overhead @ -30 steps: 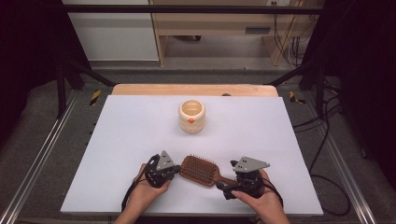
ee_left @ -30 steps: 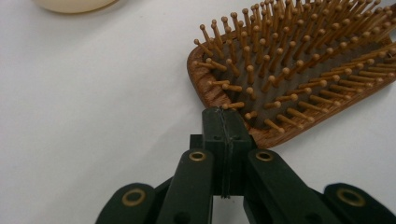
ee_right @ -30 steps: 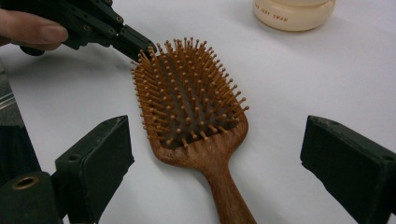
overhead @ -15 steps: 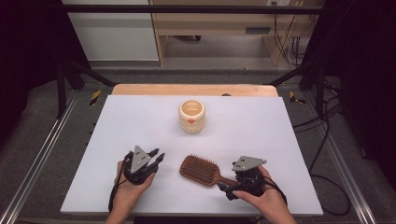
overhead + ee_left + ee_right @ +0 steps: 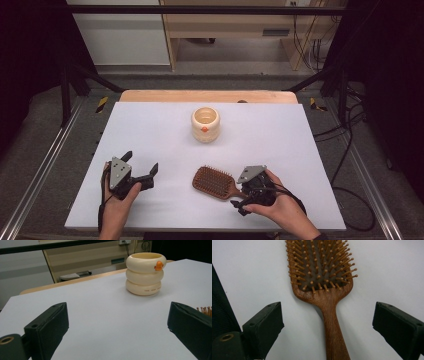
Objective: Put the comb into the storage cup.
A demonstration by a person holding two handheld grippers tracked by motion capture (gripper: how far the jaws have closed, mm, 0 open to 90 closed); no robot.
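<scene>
A brown wooden paddle hairbrush point(image 5: 212, 181) lies bristles up near the table's front, its handle pointing right. My right gripper point(image 5: 239, 195) is open, one jaw on each side of the handle and neither touching it. In the right gripper view the handle point(image 5: 334, 327) runs up between the wide-apart jaws to the brush head point(image 5: 320, 267). My left gripper point(image 5: 141, 161) is held open at the front left, well clear of the brush, with nothing between its jaws. A cream ringed cup with an orange duck bill point(image 5: 205, 124) stands upright at mid-table, and appears ahead in the left gripper view point(image 5: 146, 273).
The white tabletop point(image 5: 150, 125) ends in a wooden strip point(image 5: 205, 96) at the far side. Metal frame rails point(image 5: 45, 165) run along the left and right. Cables point(image 5: 350, 150) trail on the floor at the right. Brush bristles point(image 5: 206, 310) peek in at the left gripper view's right edge.
My left gripper has pulled away from the brush head, moving left across the table front, and stays open. The right gripper and the brush have barely moved.
</scene>
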